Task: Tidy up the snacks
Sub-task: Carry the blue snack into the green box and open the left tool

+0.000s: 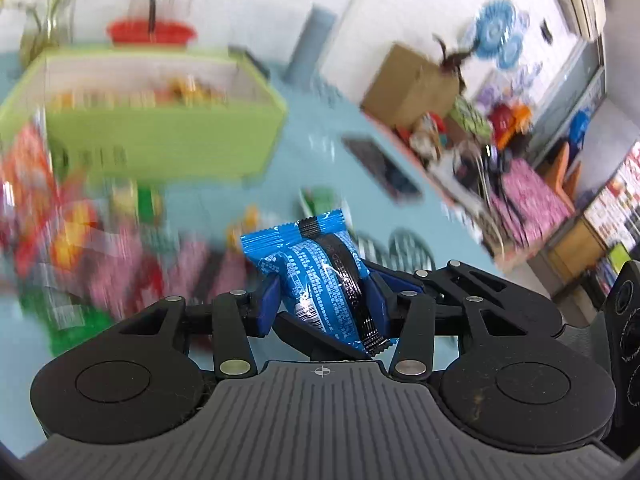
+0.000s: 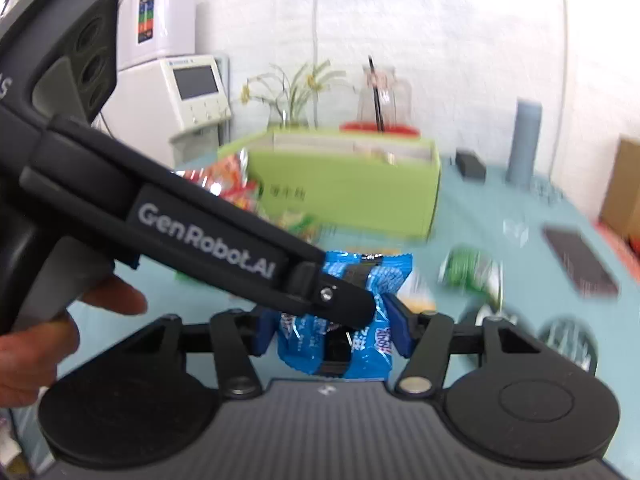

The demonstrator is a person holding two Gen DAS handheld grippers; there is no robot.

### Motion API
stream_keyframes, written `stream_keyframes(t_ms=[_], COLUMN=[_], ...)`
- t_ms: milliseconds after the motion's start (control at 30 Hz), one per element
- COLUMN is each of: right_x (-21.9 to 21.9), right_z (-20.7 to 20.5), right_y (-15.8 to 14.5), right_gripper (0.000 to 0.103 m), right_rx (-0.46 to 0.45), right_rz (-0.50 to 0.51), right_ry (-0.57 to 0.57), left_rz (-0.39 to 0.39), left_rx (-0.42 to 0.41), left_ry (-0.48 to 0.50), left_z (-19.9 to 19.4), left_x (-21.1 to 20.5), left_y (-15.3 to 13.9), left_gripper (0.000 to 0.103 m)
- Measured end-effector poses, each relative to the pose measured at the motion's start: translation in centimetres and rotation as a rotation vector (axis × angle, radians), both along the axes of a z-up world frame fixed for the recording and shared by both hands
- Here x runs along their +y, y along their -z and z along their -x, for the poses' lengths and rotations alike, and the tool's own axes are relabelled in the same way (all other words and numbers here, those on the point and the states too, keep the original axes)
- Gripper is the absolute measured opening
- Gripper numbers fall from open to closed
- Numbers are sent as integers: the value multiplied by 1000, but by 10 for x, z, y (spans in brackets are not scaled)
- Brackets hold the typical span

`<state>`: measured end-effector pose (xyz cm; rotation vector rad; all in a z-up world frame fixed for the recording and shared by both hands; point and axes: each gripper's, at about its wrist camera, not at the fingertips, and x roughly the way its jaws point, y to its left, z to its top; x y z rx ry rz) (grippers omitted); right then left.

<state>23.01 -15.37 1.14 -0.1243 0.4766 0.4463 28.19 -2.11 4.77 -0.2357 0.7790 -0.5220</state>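
Light blue bench (image 2: 500, 200) by a white wall; lime green rectangular box (image 1: 160, 136) holds blurry snacks. Both the left gripper (image 1: 324, 300) and right gripper (image 2: 332, 332) have jaws clamped on the shiny blue snack packet (image 1: 320, 280) in front of it.

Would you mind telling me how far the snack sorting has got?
Partly done: some snacks already lie in the green box. In hand: the left tool and right tool each grip a blue packet, seemingly the same one. Left: a pile of loose packets on the table beside the box.
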Motion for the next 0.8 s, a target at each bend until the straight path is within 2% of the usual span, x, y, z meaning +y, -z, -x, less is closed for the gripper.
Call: stream_keyframes(t_ms=[133, 233, 367, 467, 533, 567, 600, 667, 700, 733, 800], right_x=[8, 20, 44, 57, 66, 67, 65, 61, 56, 49, 37], right_z=[-65, -120, -190, -232, -249, -251, -254, -250, -243, -232, -209], right_y=[-31, -45, -37, -14, 0, 5, 7, 2, -2, -8, -23], right_gripper=[61, 61, 61, 61, 69, 72, 76, 84, 98, 102, 102], right_rx=[-71, -82, -23, 56, 124, 126, 114, 102, 84, 52, -4], right_rz=[3, 0, 0, 7, 6, 3, 0, -8, -20, -35, -56], right_ry=[-31, -52, -82, -110, -137, -140, -136, -118, -107, -102, -100], left_rz=[-3, -6, -26, -51, -44, -35, -24, -4, 0, 1, -4], left_rx=[-87, -112, -63, 19, 58, 55, 40, -6, -38, -74, -147], left_ry=[-64, -115, -170, -201, -203, -202, -200, -215, -222, -224, -236], left_z=[-56, -106, -173, -209, -218, -218, -215, -205, -198, -188, -166], left_x=[5, 14, 35, 46, 55, 58, 61, 66, 67, 68, 70], left_y=[-34, -48, -39, -12, 5, 7, 6, -3, -11, -20, -40], left_gripper=[28, 27, 26, 25, 32, 35, 45, 59, 65, 68, 76])
